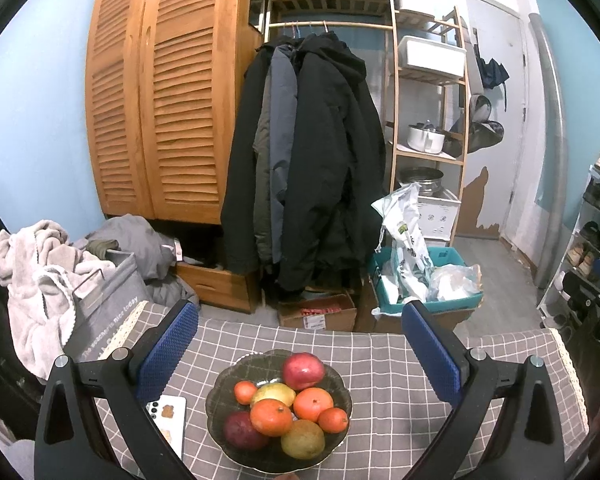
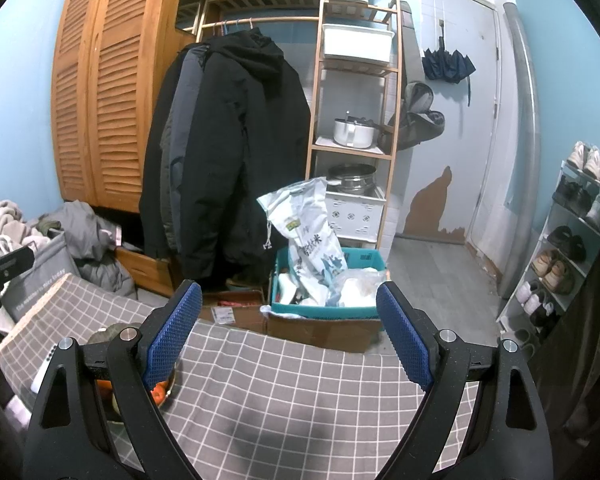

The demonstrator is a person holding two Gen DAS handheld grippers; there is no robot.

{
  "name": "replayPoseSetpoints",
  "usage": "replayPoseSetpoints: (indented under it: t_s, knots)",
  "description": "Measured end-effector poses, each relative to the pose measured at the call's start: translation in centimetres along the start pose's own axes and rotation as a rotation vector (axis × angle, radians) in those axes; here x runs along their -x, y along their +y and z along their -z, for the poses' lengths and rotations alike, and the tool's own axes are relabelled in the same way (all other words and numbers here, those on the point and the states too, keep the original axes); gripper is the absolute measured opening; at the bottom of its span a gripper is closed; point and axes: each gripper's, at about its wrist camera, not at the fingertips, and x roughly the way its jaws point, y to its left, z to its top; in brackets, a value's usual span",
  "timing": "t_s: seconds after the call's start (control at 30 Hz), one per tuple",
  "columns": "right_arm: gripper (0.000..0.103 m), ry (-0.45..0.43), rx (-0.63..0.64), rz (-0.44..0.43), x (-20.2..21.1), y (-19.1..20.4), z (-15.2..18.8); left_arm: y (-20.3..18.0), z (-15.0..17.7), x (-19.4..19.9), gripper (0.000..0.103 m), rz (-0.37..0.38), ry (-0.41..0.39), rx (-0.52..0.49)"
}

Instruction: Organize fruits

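The left gripper (image 1: 300, 344) hovers with its jaws spread wide and nothing between the blue pads (image 1: 168, 350). Below and between those jaws sits the dark scalloped bowl (image 1: 220, 392), holding the fruit: a red apple (image 1: 303, 371) at the far side, a yellow pear (image 1: 273, 394) in the middle, three oranges (image 1: 271, 417), a small tangerine (image 1: 245, 392), a dark plum-coloured fruit (image 1: 242, 431) and a green-brown pear (image 1: 303, 439) nearest the camera. The bowl's near rim is cut off by the picture edge. Just inside the left jaw lies a white phone (image 1: 172, 420), partly covered by the finger.

The right gripper (image 2: 290, 332) is likewise wide open and empty, over bare grey checked tablecloth (image 2: 292, 380). In this view the bowl is almost wholly hidden behind the left finger; only a slice of orange fruit (image 2: 159, 393) shows beside it. At the far left edge a bit of the other gripper pokes in.

Beyond the table edge, ahead of the jaws, stand cardboard boxes (image 1: 320, 314) and a teal crate (image 2: 328, 304) stuffed with bags. Left of the jaws a grey laundry basket (image 1: 108, 300) carries heaped clothes; its printed text is hard to read. Farther back hang dark coats (image 1: 308, 160), with a louvred wooden wardrobe (image 1: 160, 100) to their left and a wooden shelf (image 2: 356, 120) with pots to their right. A shoe rack (image 2: 568, 240) stands by the right edge near a pale door (image 2: 456, 120).
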Motion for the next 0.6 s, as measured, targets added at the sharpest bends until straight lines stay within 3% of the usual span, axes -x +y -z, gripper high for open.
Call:
replayPoseSetpoints:
  t_s: [0.23, 0.6]
  knots:
    - [0.088, 0.000, 0.000, 0.000, 0.00, -0.01, -0.04, -0.25, -0.13, 0.13, 0.103, -0.038, -0.007, -0.015]
    - [0.088, 0.001, 0.001, 0.000, 0.01, -0.07, -0.08, -0.09, -0.27, 0.34, 0.103, -0.039, -0.010, 0.000]
